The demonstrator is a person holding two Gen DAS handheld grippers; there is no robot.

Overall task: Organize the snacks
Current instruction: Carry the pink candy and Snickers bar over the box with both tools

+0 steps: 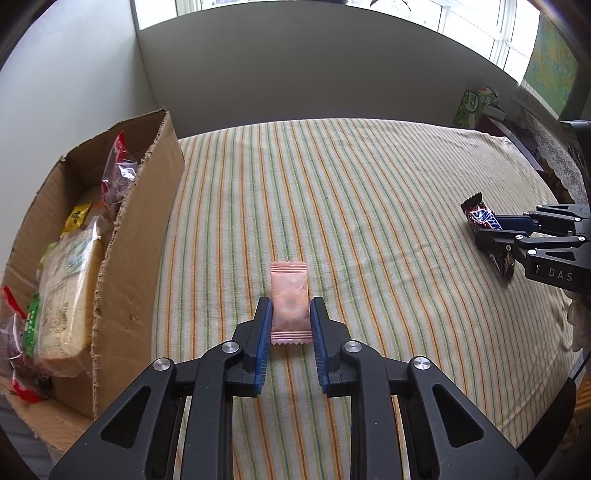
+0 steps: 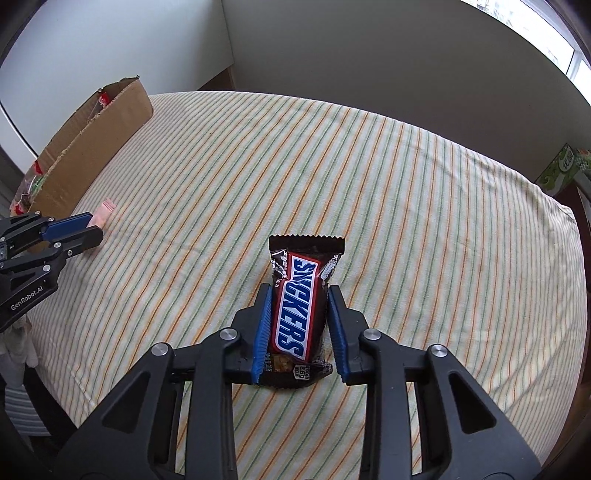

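Setting: a home, domestic room. Landmark: table under a striped cloth (image 1: pixel 369 206) in cream, green and orange. At its left edge, an open, rough-cut cardboard box (image 1: pixel 136 236) filled with packaged snacks (image 1: pixel 70 288). Behind the table, plain pale walls and a bright multi-pane window (image 1: pixel 476 29). At the table's far right corner, a green printed carton (image 1: pixel 469 107) and lace-edged fabric (image 1: pixel 554 147), household clutter.

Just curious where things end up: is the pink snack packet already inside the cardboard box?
No, the pink snack packet lies on the striped cloth beside the cardboard box, between the left gripper's fingers.
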